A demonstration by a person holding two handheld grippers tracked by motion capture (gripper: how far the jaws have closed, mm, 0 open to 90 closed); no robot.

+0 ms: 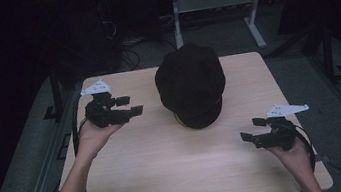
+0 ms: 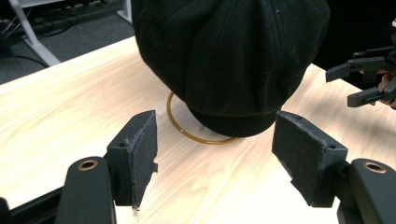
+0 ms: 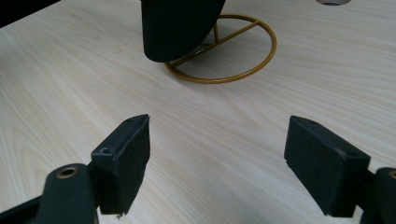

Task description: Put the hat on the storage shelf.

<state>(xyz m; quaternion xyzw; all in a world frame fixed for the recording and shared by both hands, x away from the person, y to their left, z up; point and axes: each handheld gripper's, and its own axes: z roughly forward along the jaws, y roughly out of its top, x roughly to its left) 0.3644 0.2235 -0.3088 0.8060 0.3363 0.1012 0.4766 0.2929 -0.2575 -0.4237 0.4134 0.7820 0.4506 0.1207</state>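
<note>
Black cap (image 1: 191,84) perched on gold wire stand (image 3: 224,51), table (image 1: 168,167) centre-far, keeping crown shaped; left claw (image 1: 128,107) released, empty, aimed at cap; right claw (image 1: 253,130) released, empty, waiting near-right, well apart.

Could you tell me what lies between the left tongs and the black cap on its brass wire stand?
Nothing: in the left gripper view, bare light wooden tabletop separates the open left tongs from the black cap and brass wire stand.
</note>
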